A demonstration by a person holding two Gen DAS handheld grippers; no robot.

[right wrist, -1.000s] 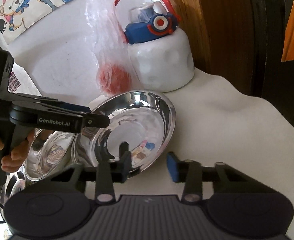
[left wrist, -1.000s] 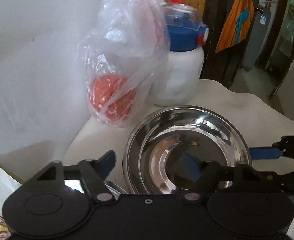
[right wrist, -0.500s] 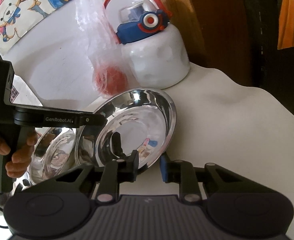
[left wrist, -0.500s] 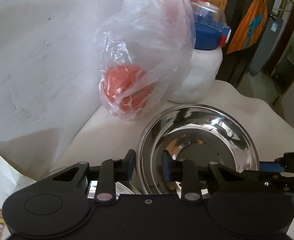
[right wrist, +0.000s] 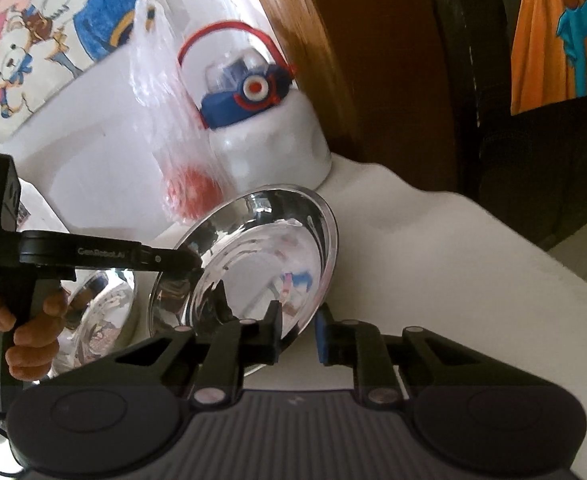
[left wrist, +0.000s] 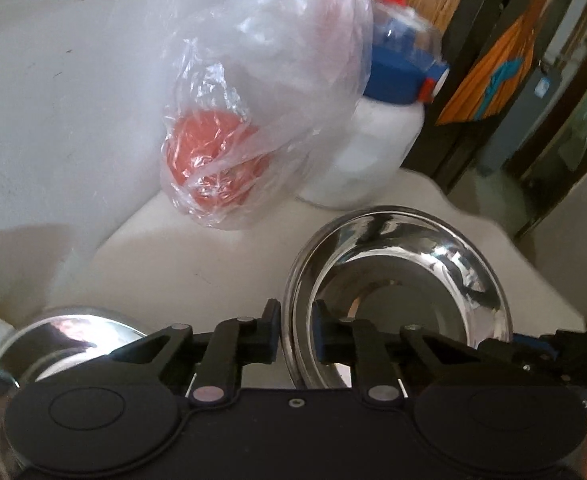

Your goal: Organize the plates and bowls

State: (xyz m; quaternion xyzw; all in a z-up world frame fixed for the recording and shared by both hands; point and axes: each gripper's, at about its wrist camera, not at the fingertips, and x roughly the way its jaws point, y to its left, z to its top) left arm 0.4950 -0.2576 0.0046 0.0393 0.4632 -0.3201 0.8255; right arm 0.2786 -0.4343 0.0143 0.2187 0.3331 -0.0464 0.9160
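Observation:
A shiny steel bowl [left wrist: 405,280] stands tipped up on its edge on the white table [right wrist: 453,280]. My left gripper [left wrist: 296,334] is closing on the bowl's left rim, one pad inside and one outside, pressing on it. In the right wrist view the same bowl [right wrist: 261,256] leans to the left, and the left gripper [right wrist: 191,260] reaches in from the left. My right gripper [right wrist: 298,334] is closing around the near rim, with a sliver of gap still at its blue pad. A second steel bowl [left wrist: 53,340] lies beside the first.
A clear plastic bag holding something red [left wrist: 213,168] leans against the white wall, beside a white jug with a blue lid [left wrist: 373,152]. A hand [right wrist: 33,328] holds the left gripper's handle. The table's far edge drops off near a dark doorway.
Both pairs of jaws have narrowed around the steel bowl's rim. The left gripper has rolled and the bowl has tipped up more steeply. The right gripper has shifted a little.

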